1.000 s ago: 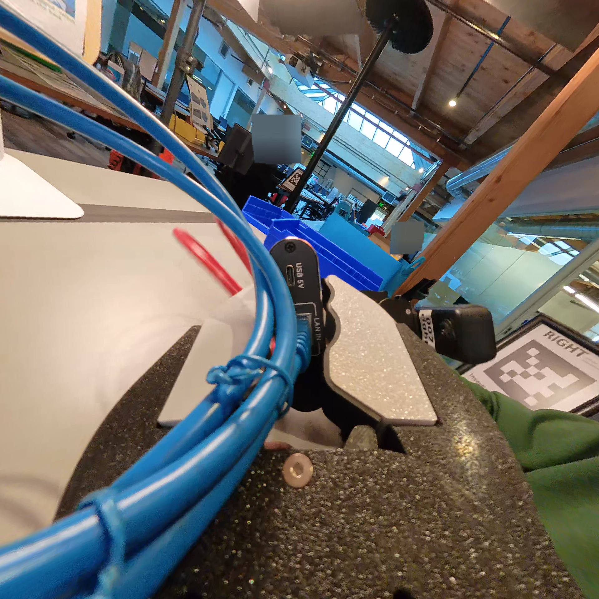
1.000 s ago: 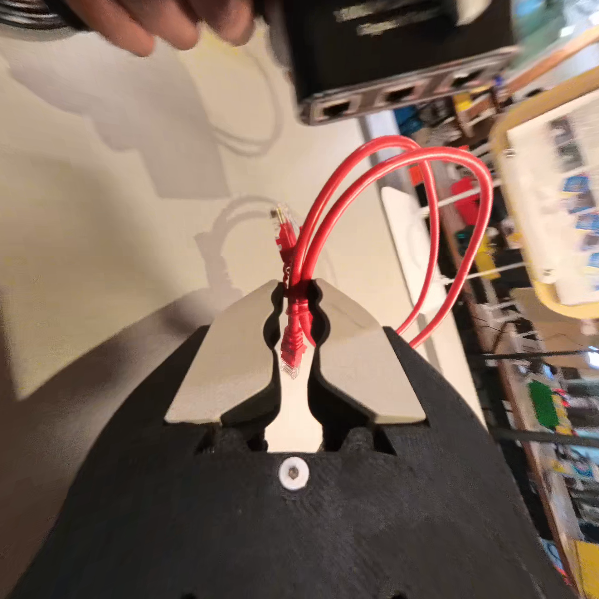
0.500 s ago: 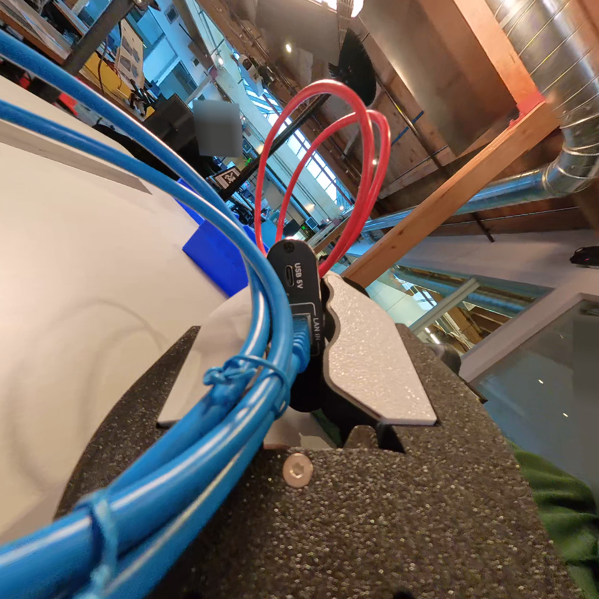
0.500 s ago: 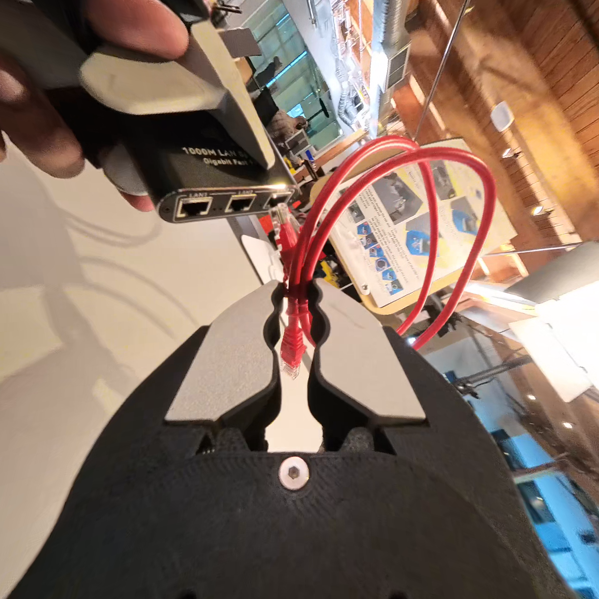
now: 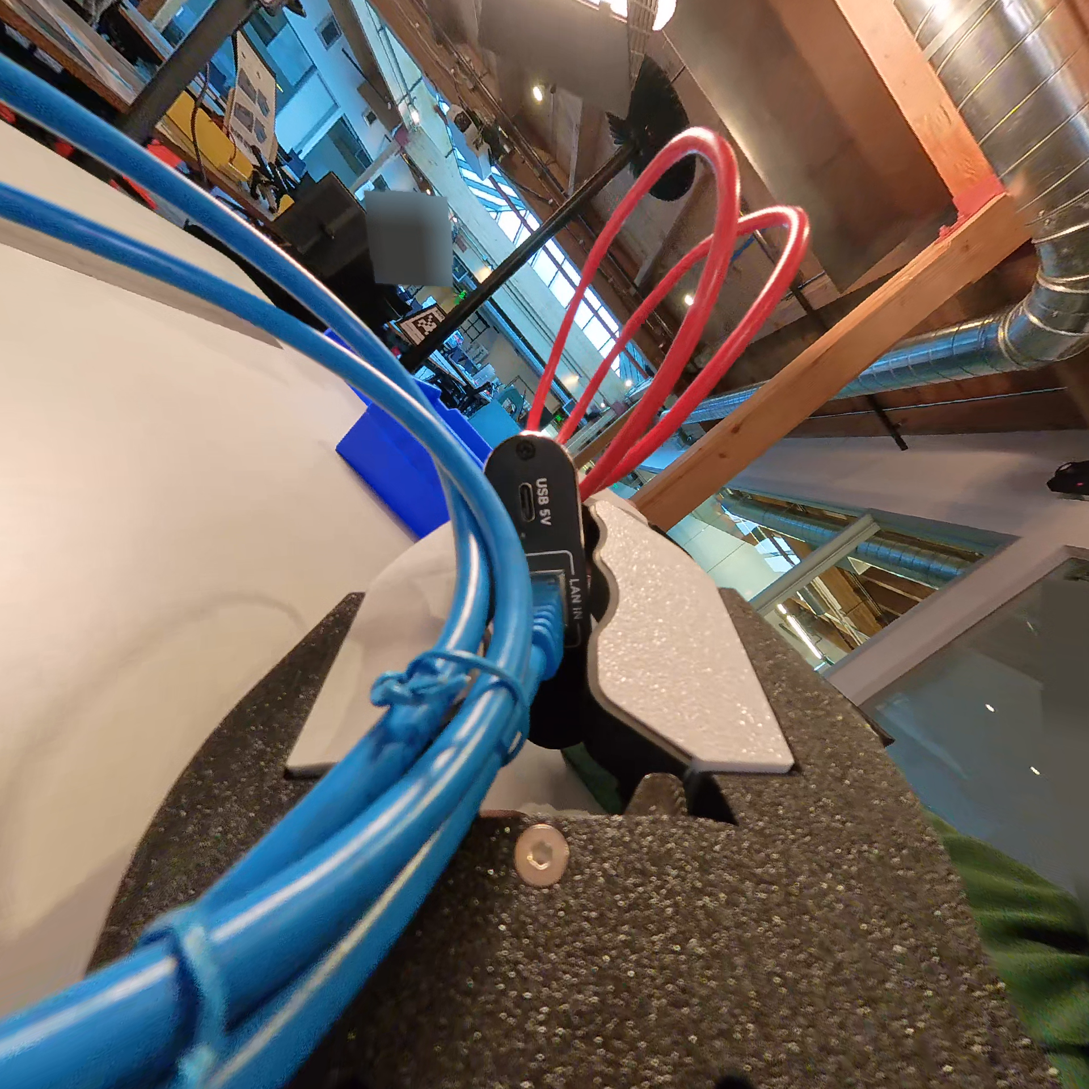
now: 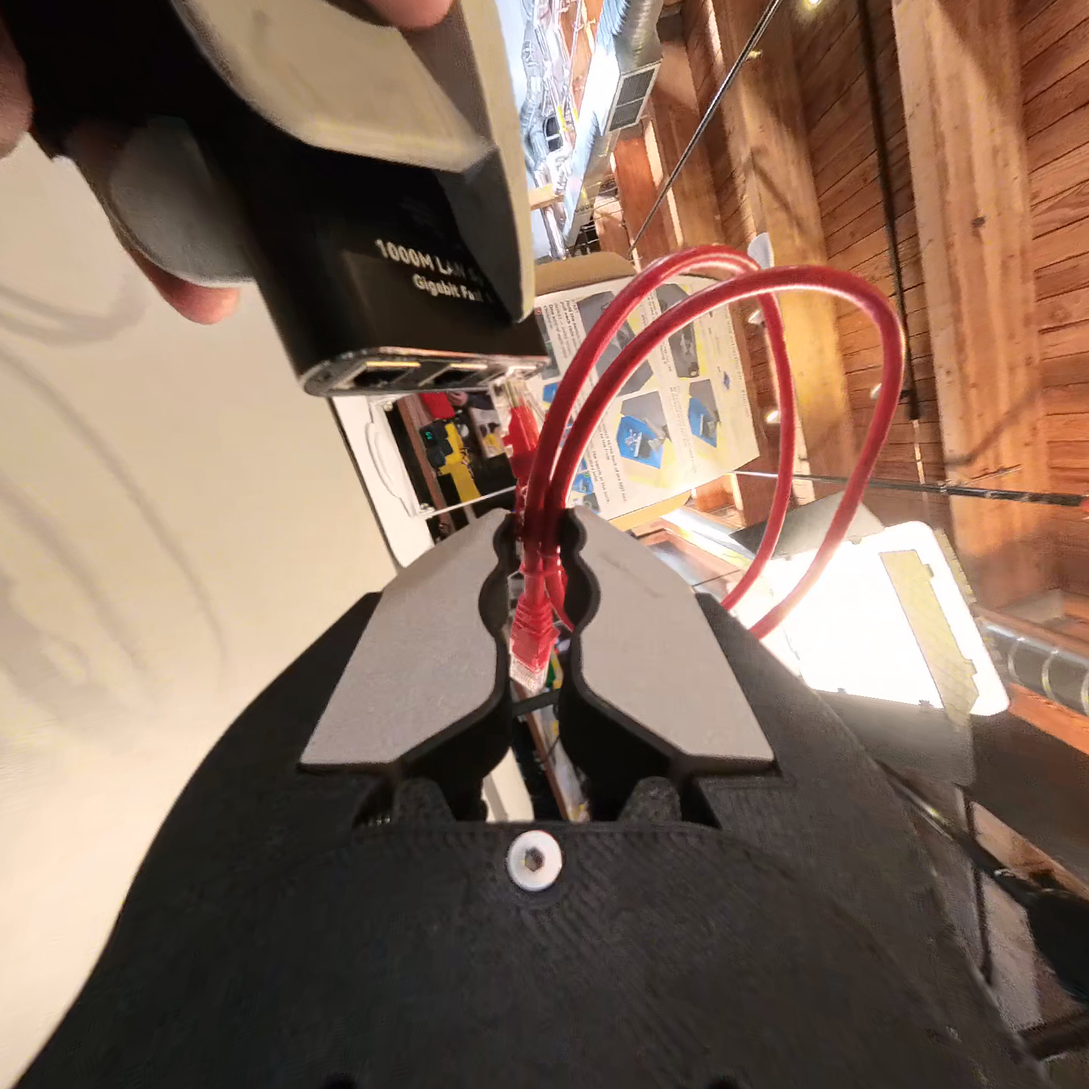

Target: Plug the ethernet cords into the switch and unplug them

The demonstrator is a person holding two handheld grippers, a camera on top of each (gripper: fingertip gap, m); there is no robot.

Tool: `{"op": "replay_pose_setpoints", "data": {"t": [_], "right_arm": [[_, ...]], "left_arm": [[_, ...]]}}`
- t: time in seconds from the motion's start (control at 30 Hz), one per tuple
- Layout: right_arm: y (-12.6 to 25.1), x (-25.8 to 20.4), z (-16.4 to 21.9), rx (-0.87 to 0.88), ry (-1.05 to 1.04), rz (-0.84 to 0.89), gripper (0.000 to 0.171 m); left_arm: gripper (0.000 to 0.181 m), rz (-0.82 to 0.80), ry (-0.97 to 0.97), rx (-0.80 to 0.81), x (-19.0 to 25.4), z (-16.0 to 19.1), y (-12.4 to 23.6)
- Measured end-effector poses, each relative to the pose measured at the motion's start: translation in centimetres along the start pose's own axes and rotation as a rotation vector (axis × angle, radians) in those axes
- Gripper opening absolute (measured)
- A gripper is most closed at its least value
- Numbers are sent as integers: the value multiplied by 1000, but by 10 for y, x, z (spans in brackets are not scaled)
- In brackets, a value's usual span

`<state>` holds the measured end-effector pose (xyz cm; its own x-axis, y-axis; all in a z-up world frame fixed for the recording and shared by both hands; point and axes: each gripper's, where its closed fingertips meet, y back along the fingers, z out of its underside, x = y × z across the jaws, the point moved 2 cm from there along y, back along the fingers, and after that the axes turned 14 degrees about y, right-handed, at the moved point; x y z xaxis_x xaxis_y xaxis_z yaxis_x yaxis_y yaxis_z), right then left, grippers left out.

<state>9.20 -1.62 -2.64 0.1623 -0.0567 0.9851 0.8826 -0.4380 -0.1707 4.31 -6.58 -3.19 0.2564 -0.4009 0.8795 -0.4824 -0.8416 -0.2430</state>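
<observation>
My left gripper [image 5: 548, 530] is shut on a small black switch [image 5: 545, 507], held edge-on in the air. A blue ethernet cord [image 5: 330, 748], bundled with ties, is plugged into its near port. My right gripper [image 6: 539, 530] is shut on a coiled red ethernet cord [image 6: 784, 377]. One red plug [image 6: 533, 642] hangs between the fingers. The other red plug [image 6: 518, 418] points up and sits right at the rightmost port of the switch [image 6: 389, 306], which the left gripper's grey finger [image 6: 377, 94] clamps. The red loops also show behind the switch in the left wrist view [image 5: 695, 283].
A white tabletop [image 5: 147, 501] lies below, with a blue bin [image 5: 395, 459] at its far edge. A person's fingers [image 6: 194, 294] hold the left gripper. A wooden beam [image 5: 825, 353], metal ducts and a poster board [image 6: 666, 401] fill the background.
Both grippers have tilted upward and come together. The switch has grown larger in the right wrist view, and the red plug tip has moved up to its rightmost port.
</observation>
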Motion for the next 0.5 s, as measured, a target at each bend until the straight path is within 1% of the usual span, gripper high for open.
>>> {"op": "replay_pose_setpoints", "data": {"t": [0.17,0.5], "right_arm": [[2,1,-4,7,80,39,14],[5,6,-8,34,77,83,13]], "left_arm": [[28,-15,10,8,-3,-1,1],[28,-12,23,15,-2,-2,2]]}}
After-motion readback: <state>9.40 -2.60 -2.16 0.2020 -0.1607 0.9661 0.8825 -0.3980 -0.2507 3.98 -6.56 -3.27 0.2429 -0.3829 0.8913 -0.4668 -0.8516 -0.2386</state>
